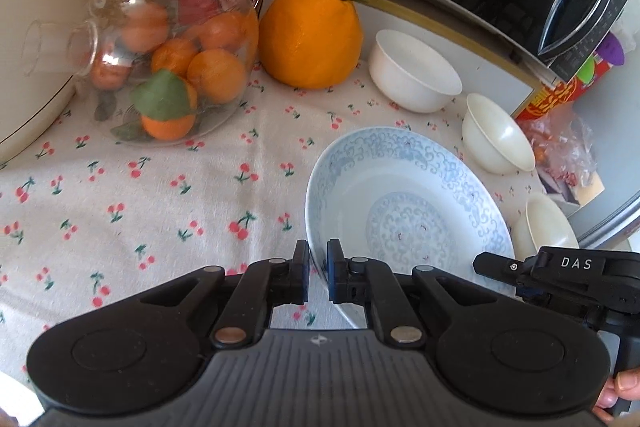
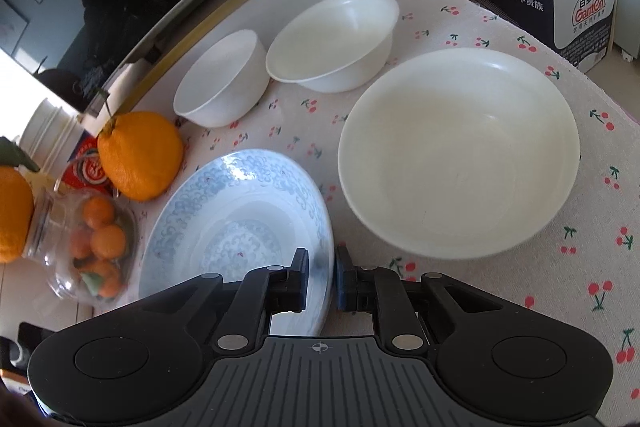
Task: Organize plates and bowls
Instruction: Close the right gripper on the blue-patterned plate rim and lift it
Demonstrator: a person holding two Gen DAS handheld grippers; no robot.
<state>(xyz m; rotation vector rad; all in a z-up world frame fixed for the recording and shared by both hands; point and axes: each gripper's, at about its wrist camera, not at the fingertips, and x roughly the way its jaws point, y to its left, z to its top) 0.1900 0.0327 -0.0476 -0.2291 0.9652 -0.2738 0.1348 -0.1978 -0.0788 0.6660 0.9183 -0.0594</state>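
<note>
We clamp the blue plate (image 1: 404,211) with both grippers: left (image 1: 318,273) at its nine o'clock rim, right (image 2: 322,277) at three.

Bare tablecloth (image 1: 120,195) left of patterned plate (image 1: 400,203), bowls (image 1: 416,71) crowding right

Bench (image 2: 520,267) under cherry-print cloth (image 1: 160,211). Bearing patterned plate (image 2: 240,211) at 6 o'clock, cream plate (image 2: 460,155) at 3, two white bowls (image 2: 332,39) at 12, orange (image 2: 140,155) at 9.
</note>
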